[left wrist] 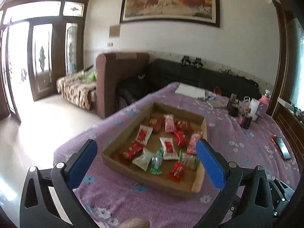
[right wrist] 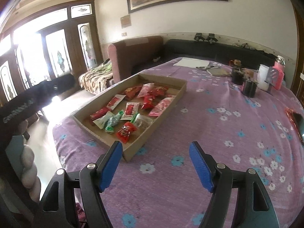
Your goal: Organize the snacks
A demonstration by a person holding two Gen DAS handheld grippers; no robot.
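Phone (right wrist: 298,122) cut by frame edge

I see a table covered by a purple flowered cloth (right wrist: 209,125). On it, toward my left, lies a shallow cardboard tray (right wrist: 171,96) (holding wrapped snacks). At the far end rest a white sheet (right wrist: 191,63) and a flat brown pad (right wrist: 218,72), with dark jars (right wrist: 249,88) and a pink bottle (right wrist: 279,70) clustered near them. A phone (left wrist: 283,147) lies at the right edge, well apart from the tray.

One cardboard tray (left wrist: 123,140) holds about fourteen wrapped snacks (left wrist: 167,147).
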